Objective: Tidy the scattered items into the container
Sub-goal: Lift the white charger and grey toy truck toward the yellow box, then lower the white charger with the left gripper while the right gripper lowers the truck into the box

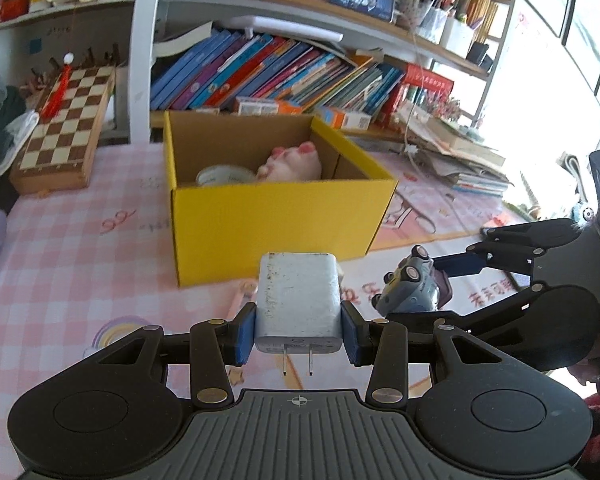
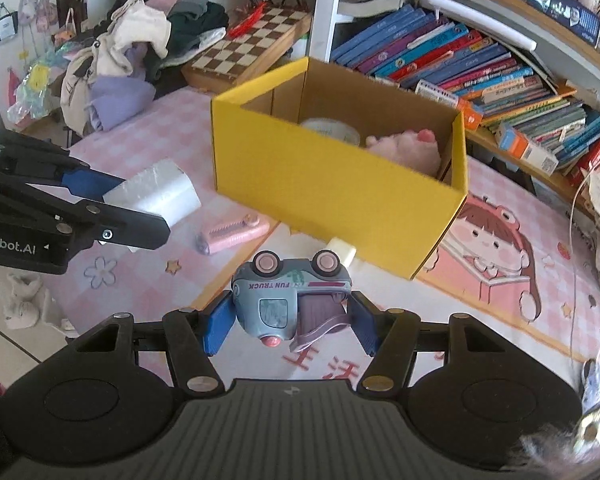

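At 12 o'clock sat the yellow box. Only the right view showed a pink knife on the table; left gripper clenched a charger, right gripper a toy truck. Bookshelves stood behind.

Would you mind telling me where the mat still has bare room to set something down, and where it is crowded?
The pink mat lies bare between the chessboard and the yellow box. The girl print right of the box is also free. It is crowded before the box: a pink utility knife, a small white item, and both loaded grippers.
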{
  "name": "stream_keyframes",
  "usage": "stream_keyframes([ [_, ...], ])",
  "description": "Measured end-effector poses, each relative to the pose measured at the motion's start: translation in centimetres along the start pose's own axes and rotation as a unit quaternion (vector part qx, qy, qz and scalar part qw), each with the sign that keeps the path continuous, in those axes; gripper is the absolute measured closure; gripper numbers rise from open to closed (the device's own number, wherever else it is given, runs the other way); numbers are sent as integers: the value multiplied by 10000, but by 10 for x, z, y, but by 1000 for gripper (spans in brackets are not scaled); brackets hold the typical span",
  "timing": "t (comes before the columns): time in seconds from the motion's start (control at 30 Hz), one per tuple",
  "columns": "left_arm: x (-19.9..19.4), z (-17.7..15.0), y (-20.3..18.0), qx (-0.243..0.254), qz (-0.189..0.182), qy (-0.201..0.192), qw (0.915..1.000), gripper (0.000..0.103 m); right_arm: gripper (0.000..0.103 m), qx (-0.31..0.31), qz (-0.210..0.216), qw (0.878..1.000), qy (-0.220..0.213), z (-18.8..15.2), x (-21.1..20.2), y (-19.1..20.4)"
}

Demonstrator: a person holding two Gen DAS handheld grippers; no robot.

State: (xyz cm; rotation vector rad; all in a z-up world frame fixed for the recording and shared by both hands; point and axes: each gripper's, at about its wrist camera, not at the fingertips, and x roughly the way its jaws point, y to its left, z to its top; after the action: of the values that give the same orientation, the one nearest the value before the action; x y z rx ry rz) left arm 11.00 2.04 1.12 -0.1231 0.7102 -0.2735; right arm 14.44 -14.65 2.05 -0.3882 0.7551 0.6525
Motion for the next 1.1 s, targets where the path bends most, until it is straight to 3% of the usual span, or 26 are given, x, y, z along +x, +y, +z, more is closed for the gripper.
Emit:
stream_keyframes([
  [0.53, 11, 56, -9, 372, -120, -421, 9983, 62, 44, -428, -94, 9982, -410, 54, -16, -48],
  [1.1, 39, 98, 11, 137, 505, -640, 9966, 62, 44, -774, -73, 9938, -792, 115, 16, -101],
])
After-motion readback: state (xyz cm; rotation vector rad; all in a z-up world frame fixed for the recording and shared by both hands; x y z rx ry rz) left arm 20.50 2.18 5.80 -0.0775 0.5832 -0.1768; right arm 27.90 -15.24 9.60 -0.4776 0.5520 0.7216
